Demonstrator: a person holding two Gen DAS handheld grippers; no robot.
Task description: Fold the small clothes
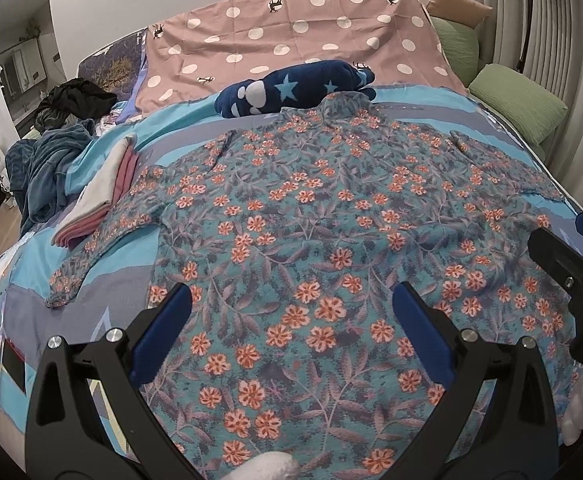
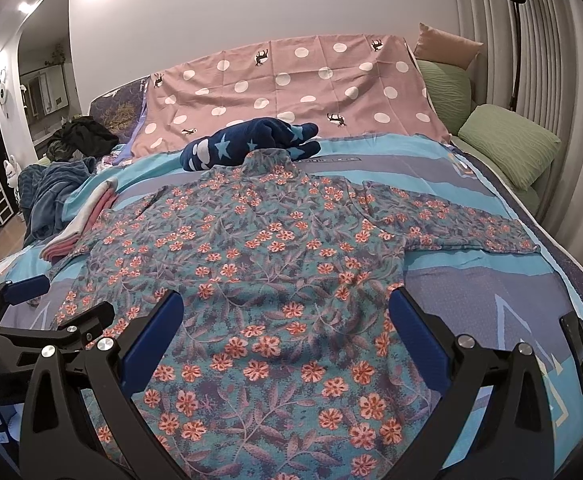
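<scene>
While you are holding both claws spread wide and empty above the hem, you are risking a poor first fold: grabbing one layer only, or dragging the cloth, would bunch it. Your left gripper (image 1: pixel 291 320) is hovering over the lower left of the floral top (image 1: pixel 331 220), jaws well apart, gripping nothing. Your right gripper (image 2: pixel 287 320) is doing likewise at the lower right. The top is lying flat, sleeves spread, on the bed cover (image 2: pixel 471 292), beside a folded pink-and-white stack (image 1: pixel 99 196) and below a star-print bundle (image 1: pixel 291 88).
</scene>
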